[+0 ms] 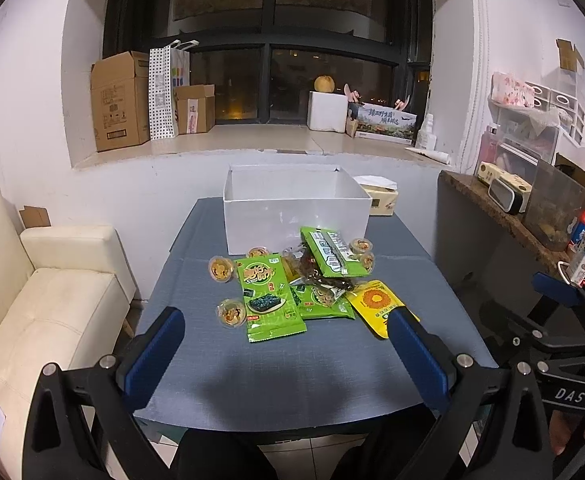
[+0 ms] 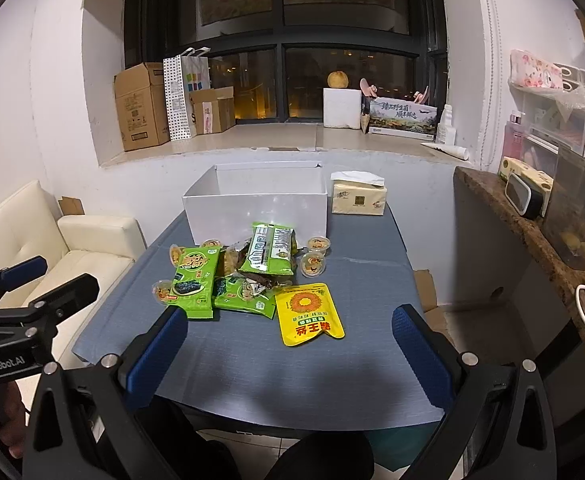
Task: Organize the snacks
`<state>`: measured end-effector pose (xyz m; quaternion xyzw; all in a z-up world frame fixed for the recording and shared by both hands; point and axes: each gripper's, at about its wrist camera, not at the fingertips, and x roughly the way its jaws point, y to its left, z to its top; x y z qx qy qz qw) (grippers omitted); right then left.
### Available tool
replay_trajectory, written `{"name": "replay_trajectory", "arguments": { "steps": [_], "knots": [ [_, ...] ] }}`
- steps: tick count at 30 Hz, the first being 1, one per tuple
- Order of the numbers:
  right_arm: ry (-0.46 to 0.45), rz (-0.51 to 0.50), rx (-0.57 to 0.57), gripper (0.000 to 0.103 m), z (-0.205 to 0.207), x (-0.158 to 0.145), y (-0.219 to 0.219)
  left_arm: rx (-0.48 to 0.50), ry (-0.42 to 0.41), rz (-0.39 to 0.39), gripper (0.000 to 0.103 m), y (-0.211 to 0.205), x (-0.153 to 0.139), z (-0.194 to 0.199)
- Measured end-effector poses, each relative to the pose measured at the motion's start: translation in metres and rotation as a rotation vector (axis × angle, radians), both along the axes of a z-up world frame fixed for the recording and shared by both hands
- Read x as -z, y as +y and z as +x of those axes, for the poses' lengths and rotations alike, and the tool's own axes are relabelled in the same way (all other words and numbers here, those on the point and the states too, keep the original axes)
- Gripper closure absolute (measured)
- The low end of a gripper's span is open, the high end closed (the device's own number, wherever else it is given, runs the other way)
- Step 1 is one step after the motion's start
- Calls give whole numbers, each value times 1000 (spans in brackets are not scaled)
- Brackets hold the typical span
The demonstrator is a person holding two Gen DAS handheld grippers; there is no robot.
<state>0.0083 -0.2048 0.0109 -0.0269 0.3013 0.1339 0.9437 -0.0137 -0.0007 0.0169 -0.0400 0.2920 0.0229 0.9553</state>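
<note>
A pile of snacks lies mid-table in front of an empty white box (image 1: 296, 216) (image 2: 258, 210): green seaweed packets (image 1: 270, 298) (image 2: 194, 286), a yellow sunflower-seed pouch (image 1: 376, 306) (image 2: 308, 314), a brown clear-wrapped snack (image 1: 320, 270), and several small jelly cups (image 1: 221, 269) (image 2: 313, 262). My left gripper (image 1: 286, 318) is open and empty, held above the table's near edge, short of the pile. My right gripper (image 2: 290, 320) is open and empty, with the yellow pouch between its fingers' lines and farther off.
The table has a blue-grey cloth (image 1: 292, 376) (image 2: 292, 372). A tissue pack (image 2: 358, 198) sits right of the box. A cream sofa (image 1: 32, 320) stands left, a cluttered counter (image 2: 532, 232) right, a windowsill with cartons (image 1: 120, 100) behind.
</note>
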Motion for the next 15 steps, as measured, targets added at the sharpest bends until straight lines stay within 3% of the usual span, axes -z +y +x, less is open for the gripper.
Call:
{"name": "replay_trajectory", "arguments": {
  "steps": [15],
  "knots": [
    [16, -4, -33, 0, 2, 1, 3, 37, 13, -16, 0, 8, 1, -5]
  ]
}}
